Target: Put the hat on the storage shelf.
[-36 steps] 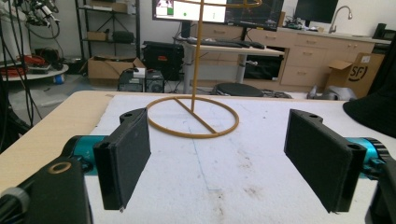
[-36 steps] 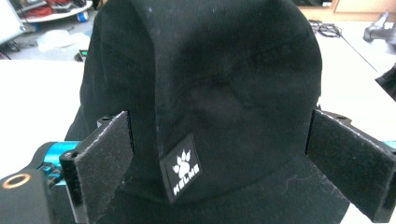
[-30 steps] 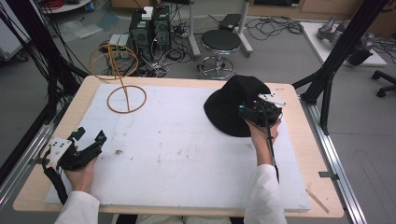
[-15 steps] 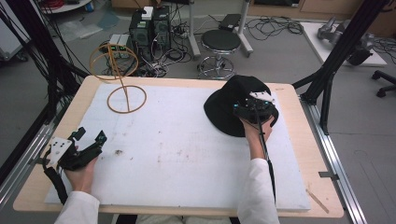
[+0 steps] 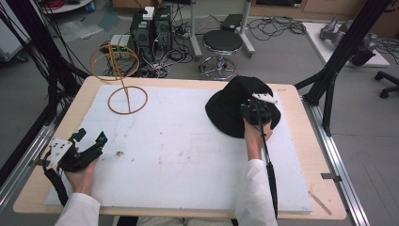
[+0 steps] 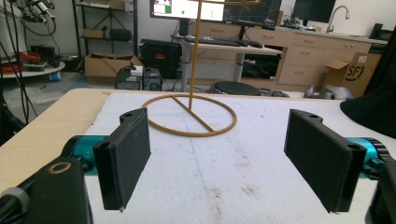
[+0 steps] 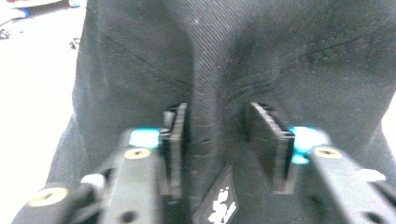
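As seen from the high camera, shows a pale wooden table (image 5: 297, 123) topped with a white foam sheet (image 5: 179, 160), with a person's white-sleeved forearms entering from the bottom edge.

Places a soft black fabric bucket hat (image 5: 228, 110) on the far right part of the sheet, its brim spread flat. Sets the right gripper (image 5: 254, 102) on top of the hat, held by the right hand (image 5: 254, 137). From the right gripper view, brings the right gripper (image 7: 217, 137) in narrow on either side of a raised fold of the hat (image 7: 280, 56), jaws drawn close and pinching the ridge of cloth between them.

Rests the left gripper (image 5: 90, 137) low at the near left corner of the sheet, in the left hand (image 5: 82, 172), well apart from the hat. From the left gripper view, spreads the left gripper (image 6: 217, 156) wide, with bare sheet between the jaws and nothing held.

Stands a thin tan wire stand with a ring base and an upright post (image 5: 127, 100) at the far left of the sheet, straight ahead of the left gripper (image 6: 189, 114). Catches the hat's dark edge (image 6: 373, 107) at the right of that same view.
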Demonstrator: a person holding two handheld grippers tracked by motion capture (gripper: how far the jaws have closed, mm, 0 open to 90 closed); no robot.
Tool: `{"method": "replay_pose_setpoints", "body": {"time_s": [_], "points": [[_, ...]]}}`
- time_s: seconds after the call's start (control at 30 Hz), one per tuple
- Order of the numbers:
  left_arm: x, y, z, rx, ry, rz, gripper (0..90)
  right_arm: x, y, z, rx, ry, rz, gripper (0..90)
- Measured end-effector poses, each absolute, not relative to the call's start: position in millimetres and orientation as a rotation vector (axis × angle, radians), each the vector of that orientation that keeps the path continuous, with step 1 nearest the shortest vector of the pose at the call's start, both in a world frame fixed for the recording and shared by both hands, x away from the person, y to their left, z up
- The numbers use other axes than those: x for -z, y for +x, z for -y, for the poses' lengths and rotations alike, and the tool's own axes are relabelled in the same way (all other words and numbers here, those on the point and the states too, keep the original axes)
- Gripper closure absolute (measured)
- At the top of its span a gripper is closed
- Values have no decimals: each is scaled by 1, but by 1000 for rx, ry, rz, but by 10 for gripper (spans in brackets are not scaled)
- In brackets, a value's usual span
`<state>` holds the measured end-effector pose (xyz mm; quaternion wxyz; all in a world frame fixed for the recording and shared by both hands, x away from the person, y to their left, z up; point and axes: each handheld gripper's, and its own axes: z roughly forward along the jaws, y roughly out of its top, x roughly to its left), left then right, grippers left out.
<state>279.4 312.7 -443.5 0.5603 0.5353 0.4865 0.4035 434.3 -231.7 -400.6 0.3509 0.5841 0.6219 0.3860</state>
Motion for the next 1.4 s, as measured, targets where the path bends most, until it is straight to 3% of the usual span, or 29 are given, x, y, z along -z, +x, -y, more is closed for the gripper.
{"method": "replay_pose_setpoints", "body": {"time_s": [0.07,0.2,0.93,1.4], "points": [[444,279,-315,-940,1249,-1160,231,400,434,229,-997,1499,-1602,810],[444,279,-317,-941,1240,-1166,231,401,434,233,-1047,1549,-1585,855],[445,279,-318,-906,1229,-1168,233,387,417,232,-1129,1419,-1580,865],[445,277,-317,-912,1231,-1161,233,351,391,227,-1332,1257,-1508,865]]}}
